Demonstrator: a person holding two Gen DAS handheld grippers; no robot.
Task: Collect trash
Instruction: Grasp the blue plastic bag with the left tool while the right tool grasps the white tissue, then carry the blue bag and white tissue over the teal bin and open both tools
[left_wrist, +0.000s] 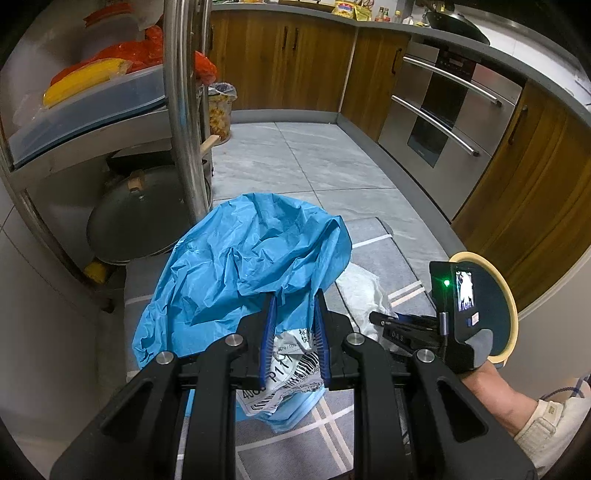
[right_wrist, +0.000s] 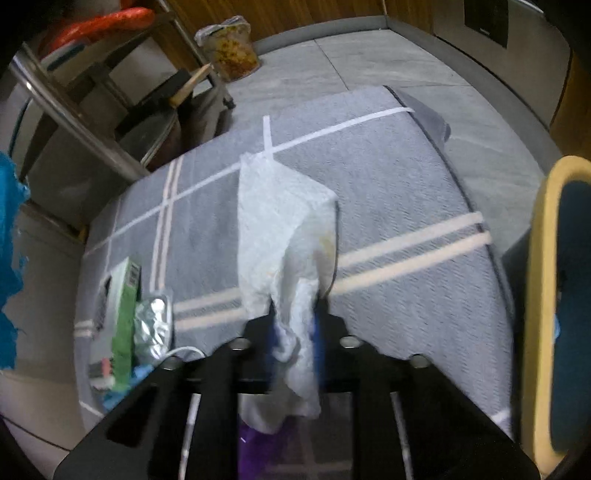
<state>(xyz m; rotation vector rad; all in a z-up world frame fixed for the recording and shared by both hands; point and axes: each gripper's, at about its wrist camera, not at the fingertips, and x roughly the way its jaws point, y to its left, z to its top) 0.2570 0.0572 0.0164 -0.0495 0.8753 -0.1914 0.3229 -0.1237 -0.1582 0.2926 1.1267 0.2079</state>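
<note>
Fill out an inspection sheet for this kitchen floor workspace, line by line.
Surface: grey striped mat on grey floor tiles.
Job's things: blue trash bag holding a crumpled shipping label; white paper towel.
Clutter: green carton and foil wrapper lying on the mat.
Grippers: left gripper closed on the bag's edge; right gripper pinching the towel.
Cables: thin white cord by the wrapper.
Surroundings: metal rack, pot lid, oven, wooden cabinets.

Grey striped mat (right_wrist: 388, 177), steel oven (left_wrist: 439, 110), wooden cabinets (left_wrist: 280, 59) (possibly walnut)
</note>
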